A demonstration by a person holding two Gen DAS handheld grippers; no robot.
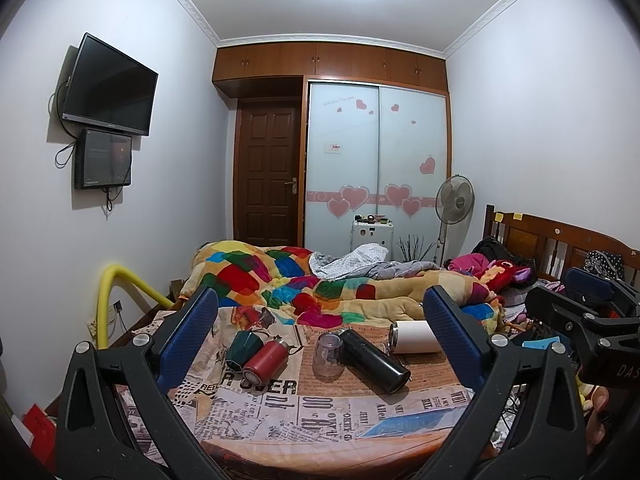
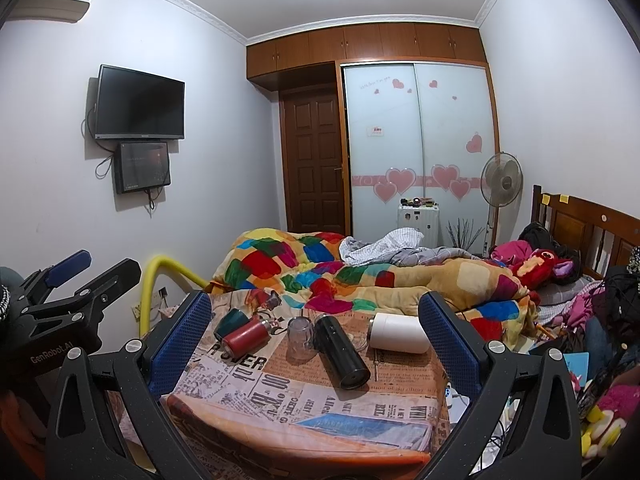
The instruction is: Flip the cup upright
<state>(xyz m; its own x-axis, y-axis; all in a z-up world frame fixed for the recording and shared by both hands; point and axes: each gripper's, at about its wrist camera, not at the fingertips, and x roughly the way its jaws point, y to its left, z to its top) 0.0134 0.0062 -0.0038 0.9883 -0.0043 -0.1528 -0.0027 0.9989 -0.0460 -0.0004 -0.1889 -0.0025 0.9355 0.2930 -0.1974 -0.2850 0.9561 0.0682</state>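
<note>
Several cups lie on a small table covered with a newspaper-print cloth (image 1: 280,412). A clear plastic cup (image 1: 328,354) (image 2: 300,332) stands upside down at the middle. A black flask (image 1: 374,360) (image 2: 342,350) lies on its side beside it. A white cup (image 1: 414,337) (image 2: 398,334) lies at the right. A red flask (image 1: 266,360) (image 2: 246,336) and a dark green cup (image 1: 240,346) (image 2: 230,320) lie at the left. My left gripper (image 1: 320,320) and right gripper (image 2: 316,320) are both open and empty, held back from the table.
A bed with a colourful quilt (image 1: 320,284) lies behind the table. A yellow padded rail (image 1: 116,292) stands at the left. Clothes and clutter (image 2: 592,320) crowd the right side. A wardrobe (image 1: 376,160), a door and a fan stand at the far wall.
</note>
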